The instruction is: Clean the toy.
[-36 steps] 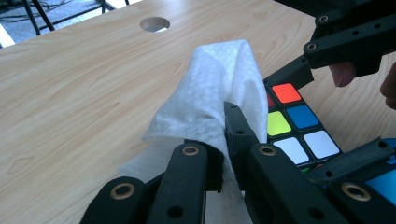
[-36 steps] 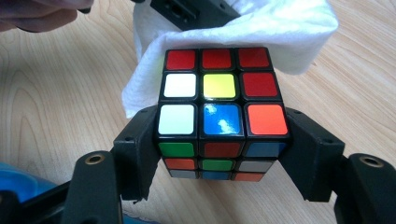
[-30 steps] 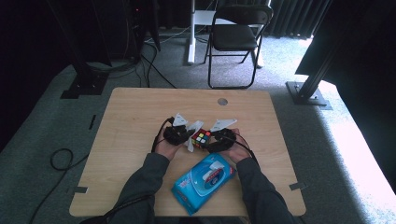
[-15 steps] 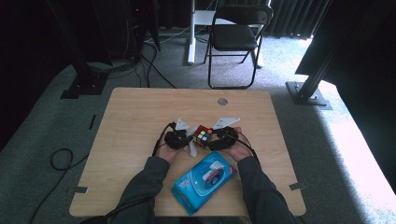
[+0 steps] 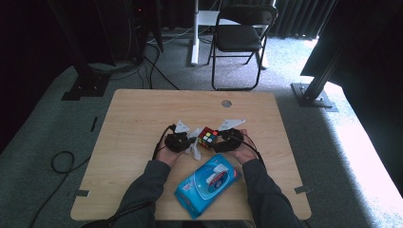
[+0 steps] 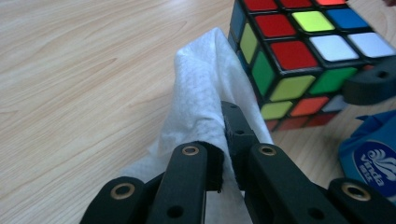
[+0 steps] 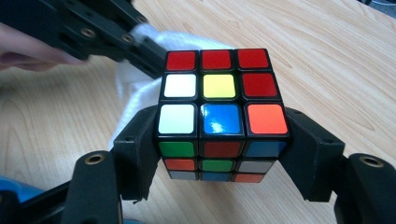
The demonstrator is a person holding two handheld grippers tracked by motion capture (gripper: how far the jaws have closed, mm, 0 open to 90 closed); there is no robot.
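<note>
Two tools meet over the worktop (image 5: pixel 142 118): the right tool (image 7: pixel 223 140) clamps the puzzle cube (image 7: pixel 220 100) by opposite sides, and the left tool (image 6: pixel 223 140) pinches a white wipe (image 6: pixel 201 98) just beside the cube's left face. Wiping well likely means keeping the cube steady and dragging the wipe flat across one face. Being a cube, it has no long axis; its red-and-yellow face looks up. A blue wipes pack (image 5: pixel 206 183) lies nearer the person.

Left tongs (image 6: pixel 223 154) clamped, right tongs (image 7: pixel 219 154) gripping.
</note>
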